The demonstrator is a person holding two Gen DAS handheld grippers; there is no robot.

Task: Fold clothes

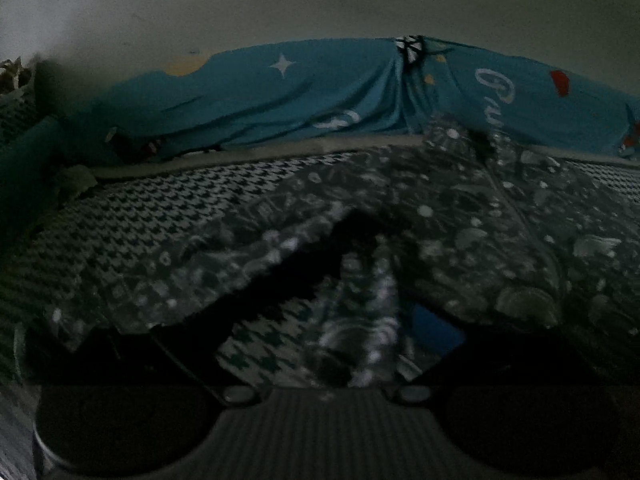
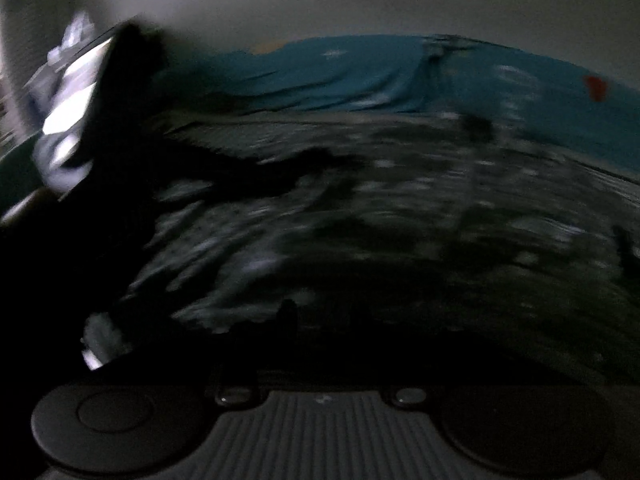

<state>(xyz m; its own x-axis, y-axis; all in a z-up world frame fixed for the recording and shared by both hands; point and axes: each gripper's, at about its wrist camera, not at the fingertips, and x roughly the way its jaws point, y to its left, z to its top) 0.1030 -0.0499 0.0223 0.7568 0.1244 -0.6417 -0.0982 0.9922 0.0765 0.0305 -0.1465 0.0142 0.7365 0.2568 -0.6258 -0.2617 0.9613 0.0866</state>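
The left gripper (image 1: 316, 344) has its fingers (image 1: 132, 356) spread wide, dark shapes at either side of the lower left wrist view with a blue patch on the inner face of the right one. A blurred fold of the patterned garment (image 1: 460, 216) hangs loose in the gap between them, and neither finger presses on it. This gripper tilts down over the cloth.

In the right wrist view, the right gripper (image 2: 320, 344) is almost lost in darkness and motion blur. Its fingers cannot be made out, so whether they are apart or together cannot be told, nor whether cloth is between them.

The dark garment with its pale print lies spread on the houndstooth bed cover (image 1: 168, 208), one flap turned over itself. Behind it a teal sheet (image 1: 320, 92) with white stars is bunched against the wall (image 1: 320, 0). At the left of the right view a dark shape crosses a bright patch; its nature is unclear.
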